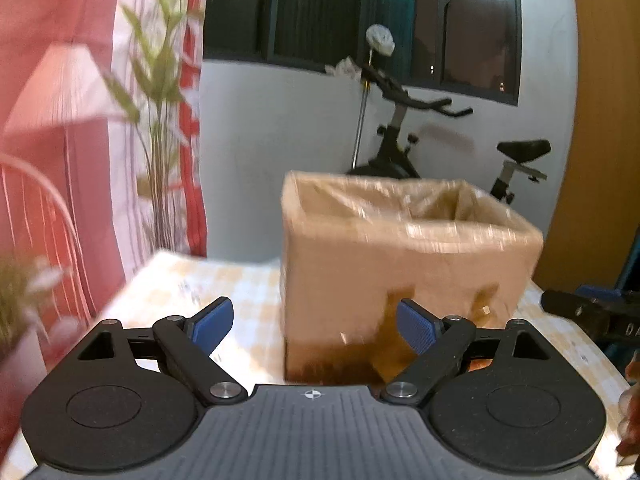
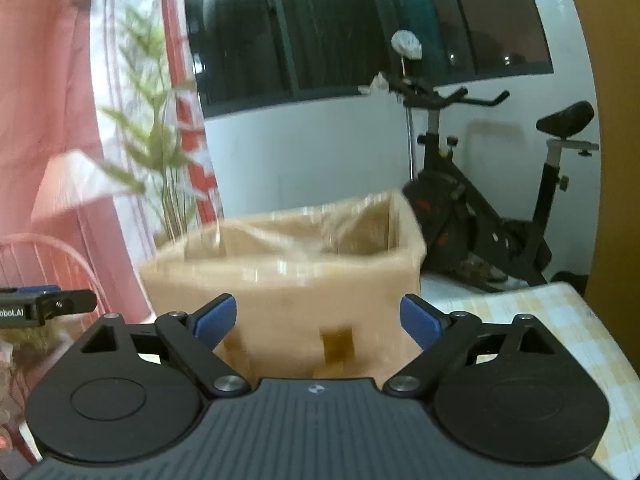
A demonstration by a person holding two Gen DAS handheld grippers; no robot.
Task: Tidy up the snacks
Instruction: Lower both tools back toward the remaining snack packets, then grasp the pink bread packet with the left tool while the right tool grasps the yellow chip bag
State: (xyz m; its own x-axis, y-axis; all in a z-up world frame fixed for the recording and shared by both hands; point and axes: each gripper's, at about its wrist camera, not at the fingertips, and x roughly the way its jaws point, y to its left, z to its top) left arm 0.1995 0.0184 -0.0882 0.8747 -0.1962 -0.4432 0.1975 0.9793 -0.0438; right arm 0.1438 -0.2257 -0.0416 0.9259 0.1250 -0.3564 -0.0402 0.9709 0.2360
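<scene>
- Both tongs stand released with nothing between their blue pads: the left gripper (image 1: 313, 326) and the right gripper (image 2: 318, 320) each point slightly downward, jaws spread wide, I'd guess ready for a first pick.
- Just ahead of them sits the open brown cardboard box lined with clear plastic film (image 1: 404, 256), close enough to fill the middle of both views; its open top suggests it is where the snacks are meant to go.
- Under the box lies the table with its pale yellow-and-white checked cloth (image 2: 532, 320).
- No snack shows clearly in either view; whether any already lie inside the box I cannot tell.
- Further out stand a tall green leafy plant (image 1: 160, 80), a pink-red curtain (image 1: 52, 100) and a black exercise bike (image 2: 480, 208) beneath the dark window (image 2: 360, 20).
</scene>
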